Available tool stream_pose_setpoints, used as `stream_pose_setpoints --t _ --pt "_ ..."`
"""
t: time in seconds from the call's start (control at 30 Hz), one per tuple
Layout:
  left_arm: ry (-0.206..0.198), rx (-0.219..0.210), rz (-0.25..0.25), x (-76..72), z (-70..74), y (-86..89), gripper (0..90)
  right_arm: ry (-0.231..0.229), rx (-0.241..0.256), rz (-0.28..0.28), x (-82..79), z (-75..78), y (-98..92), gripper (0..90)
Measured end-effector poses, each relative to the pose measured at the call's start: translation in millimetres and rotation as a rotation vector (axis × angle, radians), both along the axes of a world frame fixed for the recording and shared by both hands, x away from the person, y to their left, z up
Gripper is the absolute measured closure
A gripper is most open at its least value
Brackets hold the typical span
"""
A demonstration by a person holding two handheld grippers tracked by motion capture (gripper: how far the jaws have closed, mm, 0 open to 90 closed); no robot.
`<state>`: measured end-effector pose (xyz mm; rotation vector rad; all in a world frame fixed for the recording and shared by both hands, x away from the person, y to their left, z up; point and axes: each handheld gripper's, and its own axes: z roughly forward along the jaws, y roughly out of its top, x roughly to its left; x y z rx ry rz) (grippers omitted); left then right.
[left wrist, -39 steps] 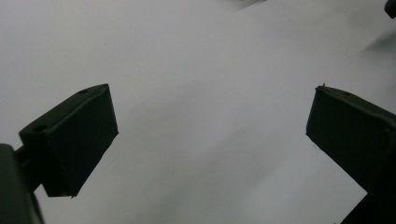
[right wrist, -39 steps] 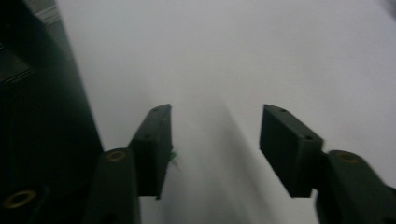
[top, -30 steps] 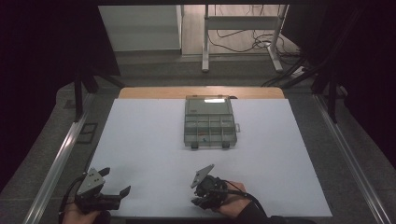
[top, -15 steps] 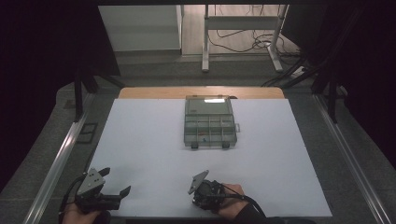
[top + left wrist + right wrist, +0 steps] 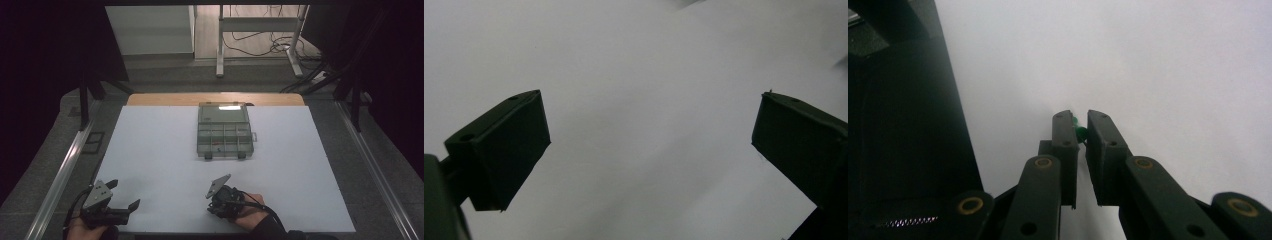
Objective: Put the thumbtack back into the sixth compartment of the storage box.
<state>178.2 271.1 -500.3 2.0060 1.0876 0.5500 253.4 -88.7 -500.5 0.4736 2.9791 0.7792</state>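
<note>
A clear plastic compartment box lies shut at the back middle of the white table. Small bits lie in its front compartments. My right gripper hovers low near the front edge, in front of the box. In the right gripper view this gripper is shut on a small green piece, tips close to the white surface. My left gripper sits at the front left corner. Its jaws stand wide apart over bare table, with nothing between the left gripper's fingertips.
A wooden strip borders the table's far edge. Metal rails run along both sides. Behind the table stand a white cabinet and a desk frame with cables. A dark area lies left of the right jaws.
The right gripper has shifted slightly left and back near the front edge. The left gripper has stayed in place, still open.
</note>
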Motion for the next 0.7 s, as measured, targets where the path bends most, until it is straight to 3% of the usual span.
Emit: stream_pose_setpoints --t 0.7 --pt "0.002 0.008 -0.004 0.3 -0.1 -0.8 2.5 -0.03 0.065 -0.07 15.2 11.8 -7.9 82.0"
